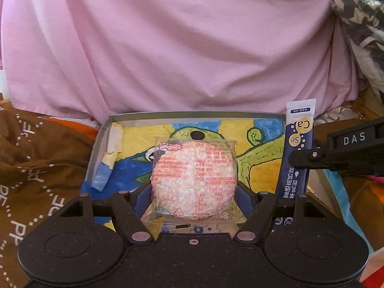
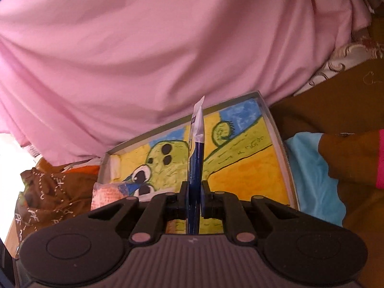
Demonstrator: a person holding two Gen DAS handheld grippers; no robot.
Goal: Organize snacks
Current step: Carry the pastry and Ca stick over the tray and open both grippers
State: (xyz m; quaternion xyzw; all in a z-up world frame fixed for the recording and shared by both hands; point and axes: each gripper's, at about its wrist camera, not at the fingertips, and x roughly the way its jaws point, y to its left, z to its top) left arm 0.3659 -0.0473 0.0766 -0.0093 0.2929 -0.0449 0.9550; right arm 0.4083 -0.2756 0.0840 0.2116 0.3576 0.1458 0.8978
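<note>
A round puffed-rice cake in a clear printed wrapper sits between the fingers of my left gripper, which is shut on it, above a shallow box with a painted green creature inside. My right gripper is shut on a slim dark-blue stick sachet, held upright over the box. In the left wrist view that sachet stands at the box's right side with the right gripper pinching it. The rice cake shows at the lower left in the right wrist view.
A pink cloth rises behind the box. Brown fabric with white lettering lies to the left. Light-blue cloth and brown fabric lie to the right of the box. A patterned fabric hangs at the far right.
</note>
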